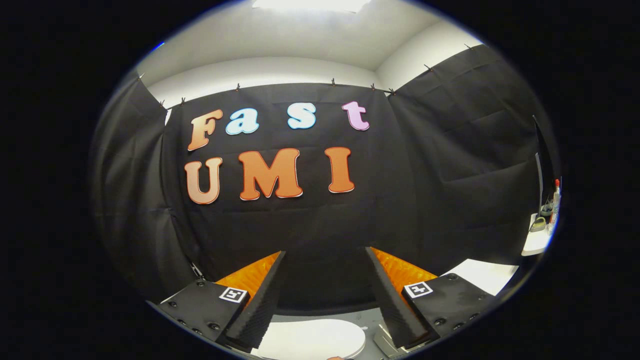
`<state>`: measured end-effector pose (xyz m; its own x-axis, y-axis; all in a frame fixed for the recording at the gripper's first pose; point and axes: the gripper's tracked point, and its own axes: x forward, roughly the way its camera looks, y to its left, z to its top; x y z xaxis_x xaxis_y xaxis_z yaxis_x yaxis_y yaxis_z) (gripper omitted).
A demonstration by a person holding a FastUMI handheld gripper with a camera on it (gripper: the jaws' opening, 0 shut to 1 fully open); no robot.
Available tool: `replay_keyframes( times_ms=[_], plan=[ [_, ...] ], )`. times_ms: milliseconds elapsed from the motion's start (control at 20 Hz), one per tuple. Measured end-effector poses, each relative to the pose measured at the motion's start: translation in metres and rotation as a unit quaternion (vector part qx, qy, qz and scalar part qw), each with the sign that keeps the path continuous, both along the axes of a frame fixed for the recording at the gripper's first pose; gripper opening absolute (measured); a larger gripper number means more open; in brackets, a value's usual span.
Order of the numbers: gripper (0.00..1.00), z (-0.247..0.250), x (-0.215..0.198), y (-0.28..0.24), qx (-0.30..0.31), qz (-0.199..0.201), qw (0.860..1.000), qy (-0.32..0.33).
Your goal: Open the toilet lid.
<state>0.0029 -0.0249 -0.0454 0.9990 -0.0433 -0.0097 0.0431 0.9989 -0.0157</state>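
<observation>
Approach step, with gripper [325, 290] fingers [260, 300] spread and empty above what seems the closed white toilet lid [320, 337]; next, dip to its rim.

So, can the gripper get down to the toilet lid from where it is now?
Probably yes: the gripper has its fingers open, nothing between them, and the closed white toilet lid lies just below with no obstacle.

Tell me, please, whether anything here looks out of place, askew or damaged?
Nothing stands out. The white toilet lid lies flat and closed below the open tongs, whose fingers hold nothing. A bottle stands upright on a white shelf off to the side.
</observation>
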Motion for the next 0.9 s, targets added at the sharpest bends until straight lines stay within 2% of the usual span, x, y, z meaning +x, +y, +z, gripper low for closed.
replay_keyframes(
  times_ms=[650, 900],
  plan=[
    [0.98, -0.132, -0.024, -0.018, 0.007, -0.003, 0.999, 0.043],
    [0.98, -0.19, -0.035, -0.033, 0.053, -0.014, 0.995, 0.081]
  ],
)
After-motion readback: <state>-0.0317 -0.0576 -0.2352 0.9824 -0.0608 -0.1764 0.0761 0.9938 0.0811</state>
